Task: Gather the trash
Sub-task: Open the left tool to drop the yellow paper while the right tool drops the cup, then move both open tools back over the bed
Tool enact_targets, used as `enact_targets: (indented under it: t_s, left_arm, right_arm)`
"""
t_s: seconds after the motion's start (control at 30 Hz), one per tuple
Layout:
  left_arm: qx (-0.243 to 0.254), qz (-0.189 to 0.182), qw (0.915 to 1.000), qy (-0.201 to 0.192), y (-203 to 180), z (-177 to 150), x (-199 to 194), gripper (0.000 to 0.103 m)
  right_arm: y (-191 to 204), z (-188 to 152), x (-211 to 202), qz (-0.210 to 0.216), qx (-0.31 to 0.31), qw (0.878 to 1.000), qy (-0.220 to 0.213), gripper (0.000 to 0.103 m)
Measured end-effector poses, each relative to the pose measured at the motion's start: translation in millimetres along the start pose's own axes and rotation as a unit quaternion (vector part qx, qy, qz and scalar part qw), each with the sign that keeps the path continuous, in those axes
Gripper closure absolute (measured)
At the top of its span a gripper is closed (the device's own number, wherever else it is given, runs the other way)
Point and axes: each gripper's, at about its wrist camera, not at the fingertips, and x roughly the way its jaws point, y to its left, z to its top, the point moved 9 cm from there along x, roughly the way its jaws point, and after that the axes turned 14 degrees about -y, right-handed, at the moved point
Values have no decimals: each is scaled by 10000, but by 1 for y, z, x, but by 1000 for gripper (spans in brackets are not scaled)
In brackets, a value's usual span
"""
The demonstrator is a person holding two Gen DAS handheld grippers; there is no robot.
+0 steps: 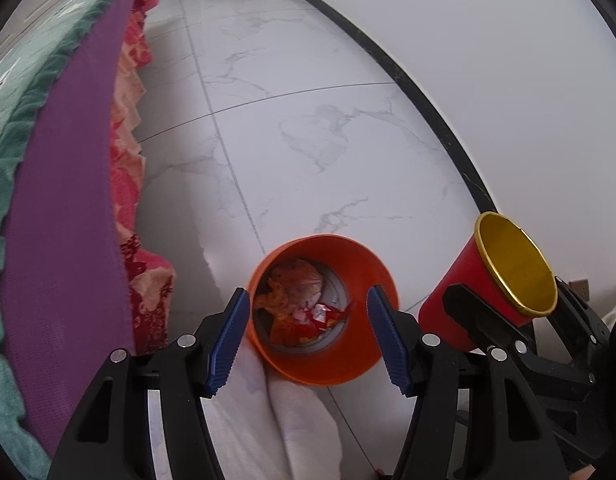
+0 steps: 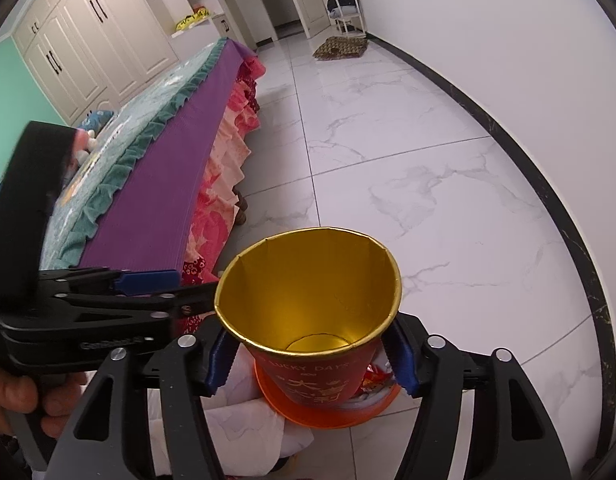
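Observation:
An orange bin [image 1: 372, 264] stands on the marble floor with crumpled wrappers [image 1: 304, 304] inside. My left gripper [image 1: 308, 292] hangs open straight above its mouth, blue pads wide apart with nothing between them. To the right, my right gripper [image 1: 516, 300] is shut on a red paper cup [image 1: 448, 292] with a gold lining, held tilted in the air. In the right wrist view the red paper cup [image 2: 316, 380] sits between the right gripper's [image 2: 308, 338] pads, over the orange bin [image 2: 316, 412]. The left gripper [image 2: 180, 292] reaches in from the left, held by a hand [image 2: 12, 392].
A bed [image 1: 68, 200] with a purple sheet, teal frill and red floral skirt runs along the left. A white wall with a black skirting [image 1: 428, 92] curves along the right. White fabric [image 1: 292, 420] lies beside the bin. A mat [image 2: 340, 48] and cream wardrobes [image 2: 80, 52] are far off.

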Motion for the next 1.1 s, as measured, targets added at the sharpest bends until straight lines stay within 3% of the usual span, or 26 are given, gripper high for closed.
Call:
enact_targets:
  t_s: [0.13, 0.23, 0.63, 0.83, 0.9, 1.1]
  left_arm:
    - [-53, 92, 9999, -10, 10, 0, -3, 41]
    - [-97, 140, 9999, -13, 16, -2, -6, 41]
    - [-247, 183, 9993, -198, 29, -3, -31, 41]
    - [-248, 228, 9974, -631, 33, 0, -71, 40]
    - [-272, 367, 9953, -849, 39, -1, -91, 26]
    - [-285, 674, 9877, -1381, 61, -11, -152, 25]
  right_arm:
    - [6, -1, 4, 14, -39, 10000, 14, 37]
    - [10, 0, 5, 13, 2, 10000, -11, 30]
    - [34, 12, -12, 99, -140, 9997, -150, 30]
    - [70, 27, -47, 400, -339, 9979, -384, 29]
    - [84, 30, -57, 506, -417, 9968, -453, 28]
    - [130, 42, -92, 865, -647, 9918, -677, 26]
